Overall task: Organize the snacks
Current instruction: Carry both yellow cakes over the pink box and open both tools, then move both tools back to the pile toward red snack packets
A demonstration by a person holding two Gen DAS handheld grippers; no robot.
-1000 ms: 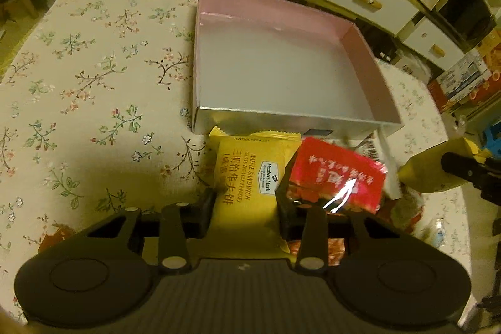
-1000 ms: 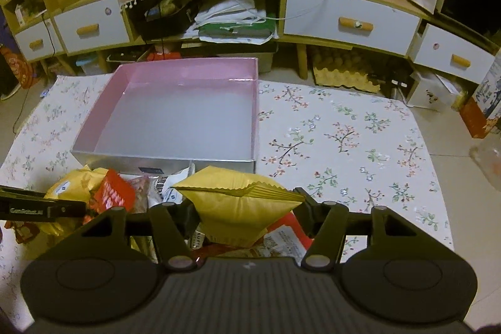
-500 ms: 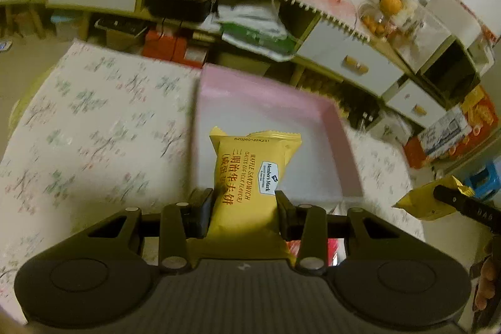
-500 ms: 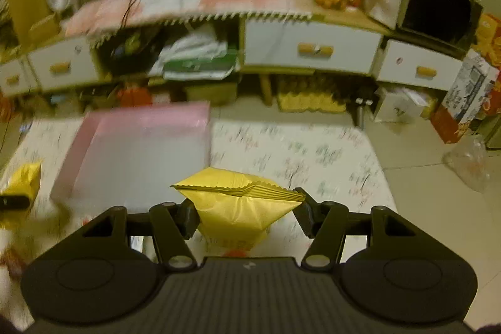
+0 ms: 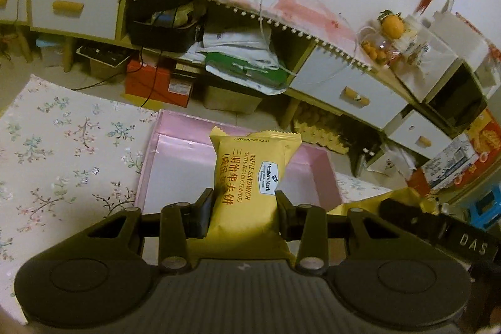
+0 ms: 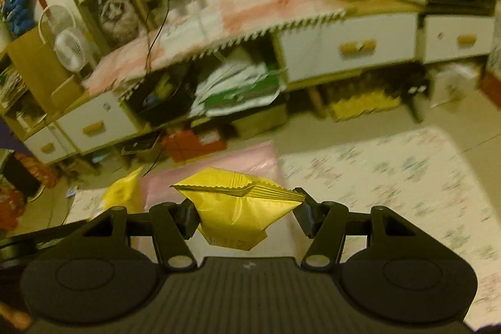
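In the left wrist view, the floral-cloth surface (image 5: 62, 152) fills the 9 o'clock side. At centre, the left claw (image 5: 243, 210) is closed narrow on a yellow waffle sandwich pack (image 5: 250, 183), its two fingers (image 5: 203, 215) pressing the pack's sides. The pack stands upright, its crimped top edge toward 12 o'clock, in front of the pink box (image 5: 150, 165), which lies open on the surface just past the claw. Beyond the box, a low cabinet (image 5: 75, 5) with white drawers runs across the top of the view. At 3 o'clock, part of the other gripper's black body shows, with a glimpse of gold foil beside it.

In the right wrist view, which is blurred, the left claw's pack appears as a yellow shape (image 6: 122, 193) at 9 o'clock, against the pink box (image 6: 219, 161). At centre, the right claw (image 6: 247, 213) is closed on a second yellow snack pack (image 6: 238, 215), gripped by its sides so the serrated seal fans out flat toward 12 o'clock. The floral surface (image 6: 391, 177) stretches away at 3 o'clock
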